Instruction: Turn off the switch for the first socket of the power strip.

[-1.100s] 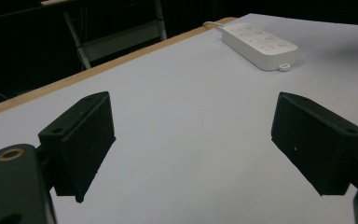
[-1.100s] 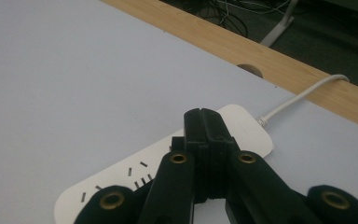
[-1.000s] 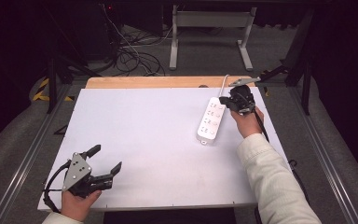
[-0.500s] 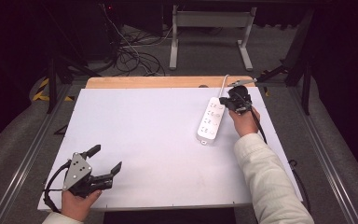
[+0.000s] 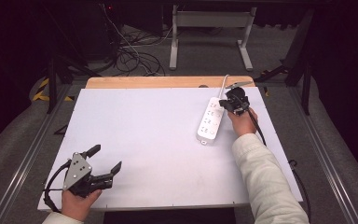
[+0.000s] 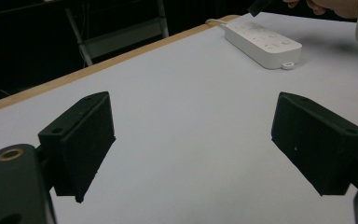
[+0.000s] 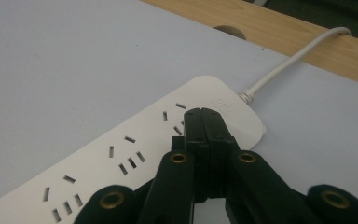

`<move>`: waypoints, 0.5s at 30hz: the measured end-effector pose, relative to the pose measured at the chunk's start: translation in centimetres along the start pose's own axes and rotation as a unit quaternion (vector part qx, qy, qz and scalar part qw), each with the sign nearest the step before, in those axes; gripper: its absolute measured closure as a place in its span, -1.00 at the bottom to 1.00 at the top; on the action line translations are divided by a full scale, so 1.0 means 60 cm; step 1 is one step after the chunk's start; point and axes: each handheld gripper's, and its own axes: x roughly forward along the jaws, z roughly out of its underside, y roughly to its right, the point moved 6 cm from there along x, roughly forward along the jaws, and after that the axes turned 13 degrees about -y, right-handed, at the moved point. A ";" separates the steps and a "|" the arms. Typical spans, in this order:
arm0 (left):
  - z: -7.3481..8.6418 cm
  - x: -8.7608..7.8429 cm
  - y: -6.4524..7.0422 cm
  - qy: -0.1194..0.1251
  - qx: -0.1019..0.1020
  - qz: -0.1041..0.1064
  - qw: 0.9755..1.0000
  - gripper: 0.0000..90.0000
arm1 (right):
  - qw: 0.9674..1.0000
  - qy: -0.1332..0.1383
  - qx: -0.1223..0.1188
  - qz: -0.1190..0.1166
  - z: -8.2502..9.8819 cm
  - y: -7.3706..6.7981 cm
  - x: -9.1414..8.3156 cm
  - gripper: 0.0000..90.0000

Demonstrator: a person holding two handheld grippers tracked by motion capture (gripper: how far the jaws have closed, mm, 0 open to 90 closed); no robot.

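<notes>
Power strip (image 5: 209, 120) lies on the table (image 5: 158, 130), far right part, its cord (image 5: 224, 84) running off the back edge. Right tongs (image 5: 227, 103) over the strip's cord end. Left tongs (image 5: 103, 161) at near left corner, well apart from the strip.

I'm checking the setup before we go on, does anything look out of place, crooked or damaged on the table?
Nothing stands out. The white power strip lies flat near the table's far right, slightly angled, with its cord running off the back edge. No damage shows. The right gripper, jaws shut, is over its cord end.
</notes>
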 end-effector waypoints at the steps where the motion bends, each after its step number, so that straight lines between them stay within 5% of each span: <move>1: 0.000 0.000 0.000 -0.002 0.000 0.000 1.000 -0.70 | 1.000 0.000 -0.002 0.000 0.000 0.000 0.002 1.00; 15: 0.001 0.001 0.000 -0.002 -0.003 -0.001 1.000 -0.70 | 1.000 -0.011 0.003 0.019 0.007 0.001 0.026 1.00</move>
